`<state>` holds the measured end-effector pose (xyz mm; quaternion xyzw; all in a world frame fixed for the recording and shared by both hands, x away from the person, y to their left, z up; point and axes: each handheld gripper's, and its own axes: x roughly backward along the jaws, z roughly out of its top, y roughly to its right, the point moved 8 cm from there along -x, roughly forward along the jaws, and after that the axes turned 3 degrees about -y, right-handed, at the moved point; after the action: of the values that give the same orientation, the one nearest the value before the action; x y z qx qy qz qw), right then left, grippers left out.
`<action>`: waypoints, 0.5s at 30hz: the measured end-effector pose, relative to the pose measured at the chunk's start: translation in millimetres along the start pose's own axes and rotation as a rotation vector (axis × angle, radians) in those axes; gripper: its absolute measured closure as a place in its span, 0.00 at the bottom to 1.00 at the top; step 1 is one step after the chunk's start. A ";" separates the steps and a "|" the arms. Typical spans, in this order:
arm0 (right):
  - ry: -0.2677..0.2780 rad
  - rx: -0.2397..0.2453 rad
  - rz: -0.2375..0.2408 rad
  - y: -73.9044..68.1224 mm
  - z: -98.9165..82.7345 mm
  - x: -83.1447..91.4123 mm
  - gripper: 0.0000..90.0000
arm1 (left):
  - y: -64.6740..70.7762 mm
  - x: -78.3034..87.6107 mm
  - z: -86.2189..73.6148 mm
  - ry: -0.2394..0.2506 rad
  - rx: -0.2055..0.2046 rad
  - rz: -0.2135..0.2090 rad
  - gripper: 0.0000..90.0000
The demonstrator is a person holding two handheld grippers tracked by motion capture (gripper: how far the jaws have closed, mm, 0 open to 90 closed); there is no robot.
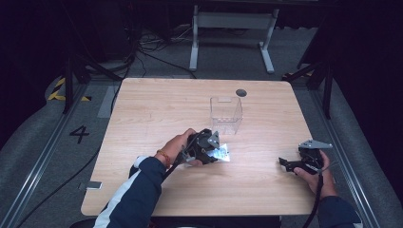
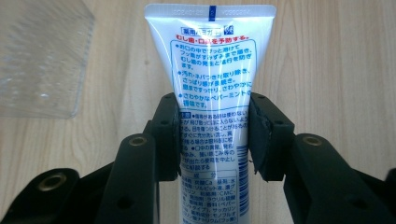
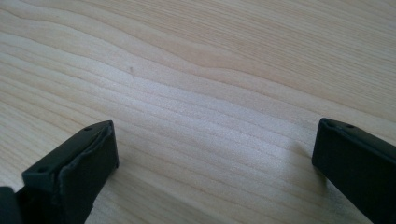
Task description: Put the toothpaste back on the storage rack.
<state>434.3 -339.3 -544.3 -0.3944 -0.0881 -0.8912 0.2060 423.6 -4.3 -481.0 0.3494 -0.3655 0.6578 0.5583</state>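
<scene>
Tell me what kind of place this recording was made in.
Probably a lab or studio set up for recording handling tasks, not a home. A lone wooden table stands on grey carpet amid dark frames, with cables trailing across the floor and a number four marked on the floor.

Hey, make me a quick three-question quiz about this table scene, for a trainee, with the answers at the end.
1. True or false: the left gripper is shut on the white tube.
2. Which gripper has nothing between its jaws: A left, B right?
3. What clear thing stands on the table beyond the tube?

Key
1. True; the pads press on both sides of the tube.
2. B; the right gripper is open over bare wood.
3. A clear plastic container, upright and empty.
</scene>
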 end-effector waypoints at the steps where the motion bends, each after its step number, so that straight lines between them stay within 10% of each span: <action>1: 0.001 0.001 -0.001 0.1 0.0 0.0 0.01 | 0.1 3.2 -1.0 0.030 0.012 -0.006 0.67; 15: 0.000 0.001 0.001 -0.3 -0.1 0.2 0.01 | -3.6 35.8 -17.4 0.231 0.085 0.059 0.70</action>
<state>434.1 -339.1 -544.3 -0.3941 -0.0882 -0.8912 0.2065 421.5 28.3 -458.1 0.2840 -0.2807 0.7246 0.5617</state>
